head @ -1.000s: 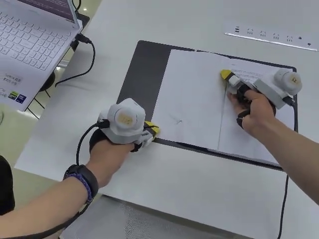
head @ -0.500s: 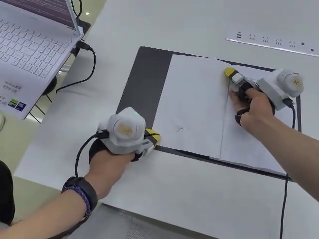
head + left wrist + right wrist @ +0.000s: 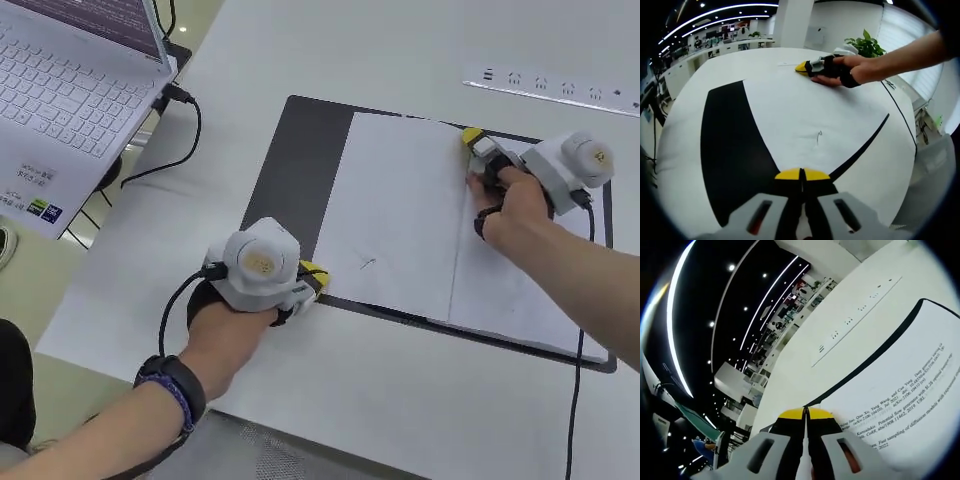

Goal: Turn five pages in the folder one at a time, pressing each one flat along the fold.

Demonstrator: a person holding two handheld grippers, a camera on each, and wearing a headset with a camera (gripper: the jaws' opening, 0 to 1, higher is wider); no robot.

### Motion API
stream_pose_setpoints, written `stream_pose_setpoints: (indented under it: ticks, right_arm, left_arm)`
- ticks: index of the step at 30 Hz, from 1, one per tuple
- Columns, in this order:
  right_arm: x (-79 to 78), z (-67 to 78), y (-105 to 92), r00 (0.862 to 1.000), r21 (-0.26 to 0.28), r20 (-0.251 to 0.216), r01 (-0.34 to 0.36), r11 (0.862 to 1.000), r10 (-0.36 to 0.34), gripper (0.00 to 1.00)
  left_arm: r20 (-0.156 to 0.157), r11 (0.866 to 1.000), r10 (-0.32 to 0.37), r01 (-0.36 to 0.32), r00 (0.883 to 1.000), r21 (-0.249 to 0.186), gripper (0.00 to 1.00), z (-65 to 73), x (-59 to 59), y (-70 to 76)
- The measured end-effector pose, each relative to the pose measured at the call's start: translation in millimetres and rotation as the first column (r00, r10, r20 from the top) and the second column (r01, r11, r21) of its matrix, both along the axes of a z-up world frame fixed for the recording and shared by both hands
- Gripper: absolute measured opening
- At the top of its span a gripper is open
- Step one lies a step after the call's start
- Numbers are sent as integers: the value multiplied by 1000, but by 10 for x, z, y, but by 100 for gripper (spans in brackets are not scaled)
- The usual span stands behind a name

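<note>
Left gripper [image 3: 311, 272] clenched at folder [image 3: 290, 165] near edge — right gripper [image 3: 472, 138] clenched, tips on page [image 3: 400, 200] at fold top.

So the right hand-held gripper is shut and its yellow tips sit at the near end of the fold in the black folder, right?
No. The shut right hand-held gripper has its yellow tips at the far end of the fold in the black folder. The head view shows it.

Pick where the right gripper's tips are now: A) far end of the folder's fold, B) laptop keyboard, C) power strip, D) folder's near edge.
A: the right gripper rests on the folder at the far end of its fold, jaws shut.
</note>
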State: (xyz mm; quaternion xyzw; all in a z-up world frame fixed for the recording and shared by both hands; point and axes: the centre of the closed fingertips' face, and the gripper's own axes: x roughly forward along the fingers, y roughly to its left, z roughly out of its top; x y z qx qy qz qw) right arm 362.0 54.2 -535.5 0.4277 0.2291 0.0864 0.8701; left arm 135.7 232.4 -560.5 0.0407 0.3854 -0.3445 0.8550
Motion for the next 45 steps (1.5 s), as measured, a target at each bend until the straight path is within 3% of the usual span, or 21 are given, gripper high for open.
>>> stream_pose_setpoints:
  ticks: [5, 14, 15, 17, 36, 45]
  right_arm:
    - [-96, 6, 34, 1000, -25, 4, -26, 999, 27, 0]
    - [-402, 85, 132, 997, -60, 20, -76, 995, 78, 0]
    - [-360, 21, 96, 996, -66, 19, -84, 994, 85, 0]
    - [-418, 24, 111, 995, -76, 22, -95, 993, 97, 0]
    - [-904, 113, 197, 987, -93, 19, -159, 983, 162, 0]
    - [-1068, 51, 194, 980, -110, 10, -198, 974, 200, 0]
  left_arm:
    - [-6, 1000, 10, -10, 1000, -4, 0, -1, 3, 4]
    - [-12, 1000, 28, -28, 1000, -11, 0, 4, 0, 6]
    - [-12, 1000, 28, -28, 1000, -11, 0, 4, -1, 6]
    - [-11, 1000, 27, -27, 1000, -11, 0, 7, -3, 3]
    - [-27, 999, 38, -39, 999, -26, 0, 10, -6, 6]
    - [-25, 999, 30, -30, 999, -23, 0, 13, -7, 7]
